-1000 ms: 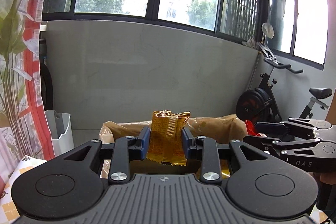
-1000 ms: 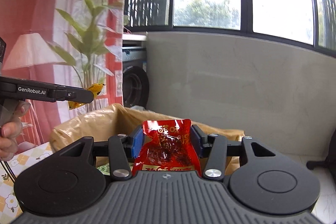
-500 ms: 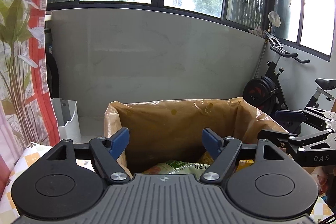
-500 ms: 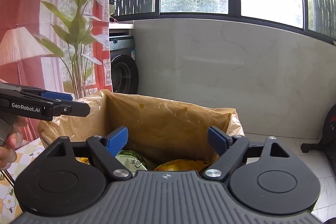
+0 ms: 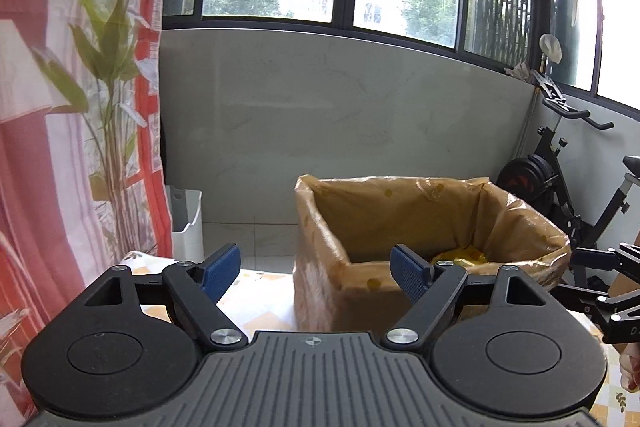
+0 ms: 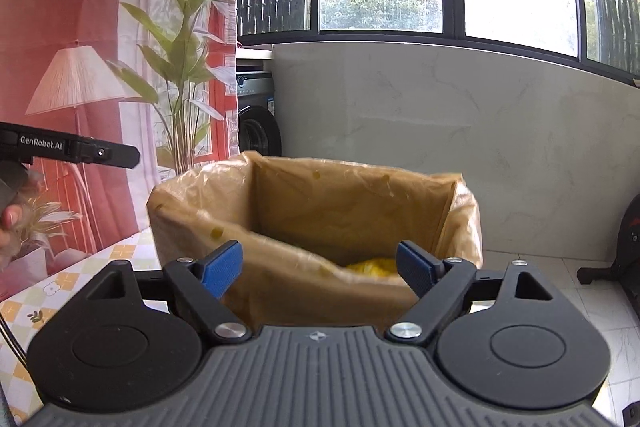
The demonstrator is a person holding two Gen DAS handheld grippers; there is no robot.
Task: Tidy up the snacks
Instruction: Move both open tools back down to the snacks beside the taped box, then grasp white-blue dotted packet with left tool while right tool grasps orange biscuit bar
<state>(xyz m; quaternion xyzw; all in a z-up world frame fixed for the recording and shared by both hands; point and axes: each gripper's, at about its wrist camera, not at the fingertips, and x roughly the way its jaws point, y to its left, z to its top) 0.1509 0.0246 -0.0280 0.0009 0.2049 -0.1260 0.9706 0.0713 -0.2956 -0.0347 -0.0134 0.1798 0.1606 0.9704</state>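
Note:
A cardboard box lined with a tan plastic bag (image 5: 400, 211) stands on the table; it also shows in the right wrist view (image 6: 320, 203). Yellow snack packets (image 5: 460, 255) lie inside it, also seen in the right wrist view (image 6: 372, 263). My left gripper (image 5: 316, 269) is open and empty, in front of the box and to its left. My right gripper (image 6: 320, 267) is open and empty, just in front of the box's near wall. Each gripper shows at the edge of the other's view.
The table has a checked cloth with flowers (image 6: 60, 291). A red curtain with a plant print (image 5: 60, 147) hangs on the left. A white bin (image 5: 186, 223), a washing machine (image 6: 256, 123) and an exercise bike (image 5: 560, 179) stand behind.
Both grippers opened and dropped their packets, the orange one and the red one, into the box. Both have since drawn back from it, the left one shifting left.

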